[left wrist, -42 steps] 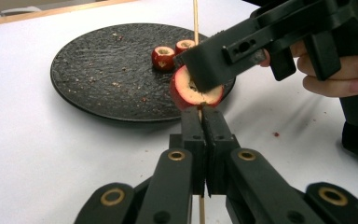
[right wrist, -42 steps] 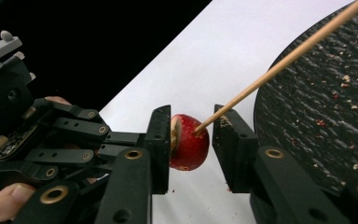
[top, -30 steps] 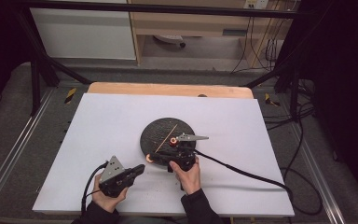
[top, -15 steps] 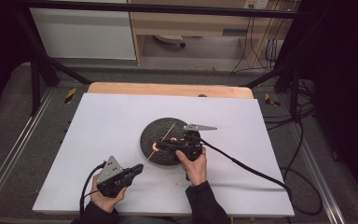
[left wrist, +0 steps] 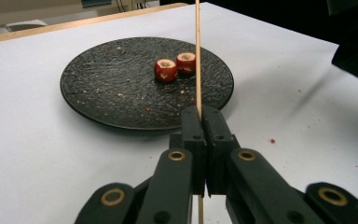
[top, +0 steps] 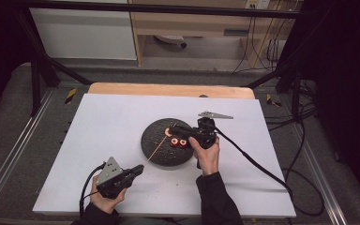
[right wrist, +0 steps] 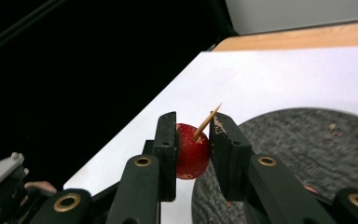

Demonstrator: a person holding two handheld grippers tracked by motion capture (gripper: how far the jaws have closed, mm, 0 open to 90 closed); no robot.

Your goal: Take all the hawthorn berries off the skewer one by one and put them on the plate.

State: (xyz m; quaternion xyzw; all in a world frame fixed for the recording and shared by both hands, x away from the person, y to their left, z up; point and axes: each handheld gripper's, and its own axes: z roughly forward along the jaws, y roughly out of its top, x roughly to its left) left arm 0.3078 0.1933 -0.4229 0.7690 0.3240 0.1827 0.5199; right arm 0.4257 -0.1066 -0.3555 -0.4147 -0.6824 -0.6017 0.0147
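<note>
White bench (top: 122, 117) carrying a black plate (top: 152, 145) at centre, two red fruit pieces (left wrist: 175, 67) left on it for later threading; left hand-held gripper (top: 133, 172), near left, clamped on a skewer (left wrist: 197, 56) slanting toward the plate, braced low; right hand-held gripper (right wrist: 193, 140), raised over the plate's right edge, squeezing a third red fruit (right wrist: 191, 151) with the skewer tip poking through.

My high view looks forward and down from above my side of the white table (top: 122, 112), far enough to take in the whole top. My left gripper view rides low and close, facing along a skewer (left wrist: 198, 56) toward the black plate (left wrist: 98, 93). My right gripper view sits closer still, looking across the same plate (right wrist: 307, 140), which all three views share.
</note>
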